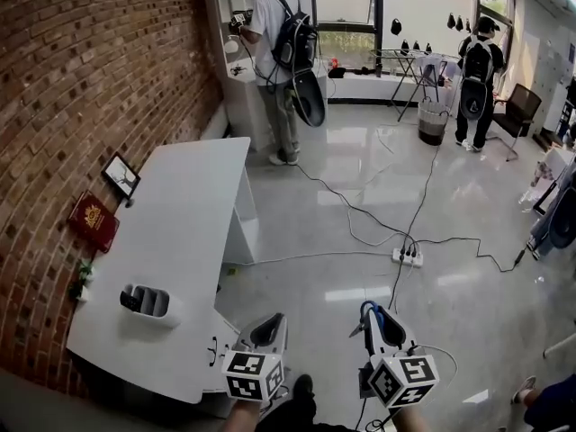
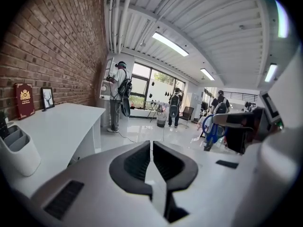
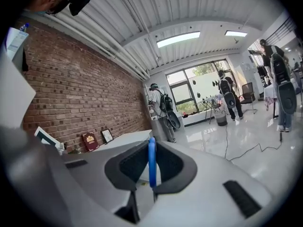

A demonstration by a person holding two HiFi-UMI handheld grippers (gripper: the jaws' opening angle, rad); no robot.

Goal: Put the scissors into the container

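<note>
Lower right of frame: right gripper (image 1: 383, 324) clamps blue-handled scissors (image 3: 151, 161); left gripper (image 1: 267, 330) jaws together, empty; container (image 1: 149, 303) lower left on white table (image 1: 184, 214).

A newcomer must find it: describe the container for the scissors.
A long white table stands along the brick wall. At its near end sits the container, a low white slotted tub. Unlike the red book and picture frame farther along, it is open-topped.
</note>
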